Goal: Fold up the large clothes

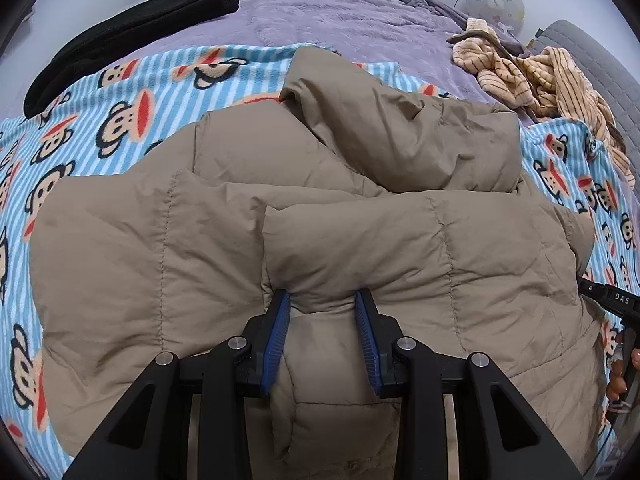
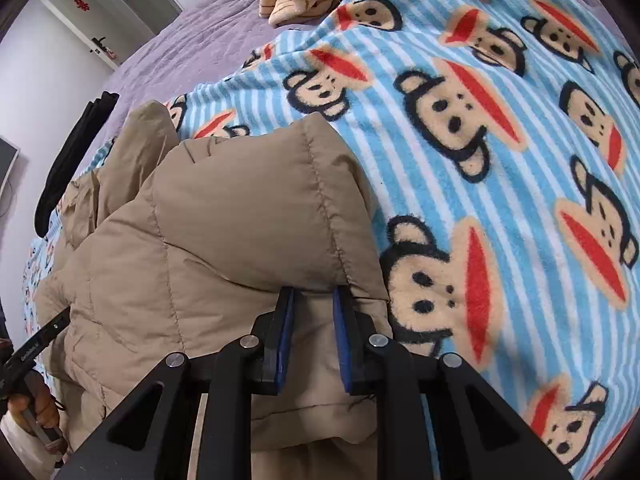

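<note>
A tan puffer jacket (image 1: 360, 220) lies bunched on the monkey-print blanket (image 1: 120, 92), its near part folded up over the rest. My left gripper (image 1: 323, 298) points down at the near fold, blue pads pinching a puffed ridge of the fabric, which wrinkles toward the tips. In the right wrist view the same jacket (image 2: 240, 220) fills the left half. My right gripper (image 2: 315, 292) has its tips tucked under the stitched edge at the jacket's right end, with fabric filling the gap between the pads. A hand (image 1: 618, 380) holding the other tool shows at the frame's edge.
A black garment (image 1: 120, 40) lies far left on the purple bedspread (image 1: 340, 12). A crumpled tan striped garment (image 1: 540, 76) sits far right, near a round pale cushion (image 1: 496, 0). Bare blanket (image 2: 500, 160) stretches to the right of the jacket.
</note>
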